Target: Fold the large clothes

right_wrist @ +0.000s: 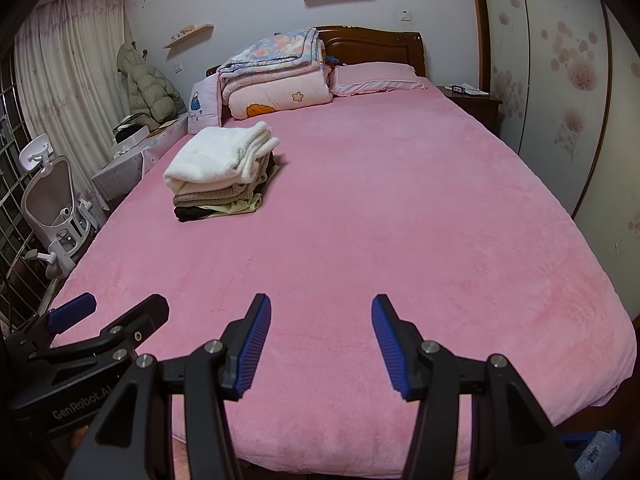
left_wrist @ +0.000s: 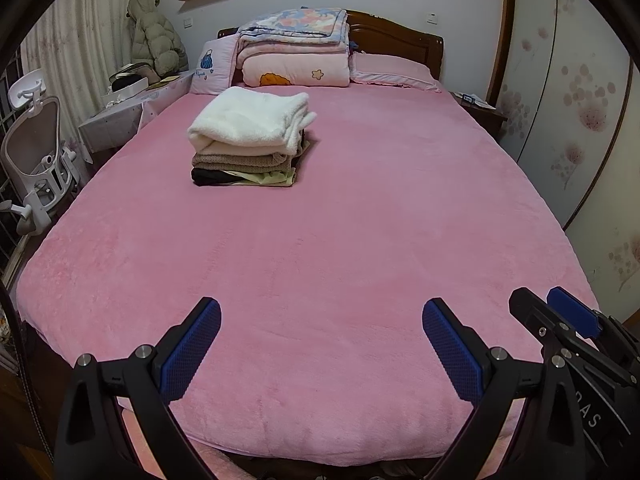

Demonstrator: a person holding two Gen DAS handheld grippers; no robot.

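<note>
A stack of folded clothes [left_wrist: 248, 140] lies on the pink bed [left_wrist: 340, 248], left of its middle, with a fluffy white garment on top and beige, black and pale green ones beneath. It also shows in the right wrist view [right_wrist: 224, 172]. My left gripper [left_wrist: 320, 320] is open and empty above the foot of the bed. My right gripper [right_wrist: 320, 316] is open and empty beside it. Each gripper shows at the edge of the other's view, the right one [left_wrist: 560, 316] and the left one [right_wrist: 116, 312]. Both are far from the stack.
Folded quilts [left_wrist: 294, 48] and a pink pillow [left_wrist: 394, 70] lie at the wooden headboard. A white office chair [left_wrist: 36, 160] and cluttered boxes [left_wrist: 132, 104] stand left of the bed. A nightstand [right_wrist: 472, 98] and a wardrobe [right_wrist: 560, 80] are on the right. Blue denim [right_wrist: 596, 452] lies low right.
</note>
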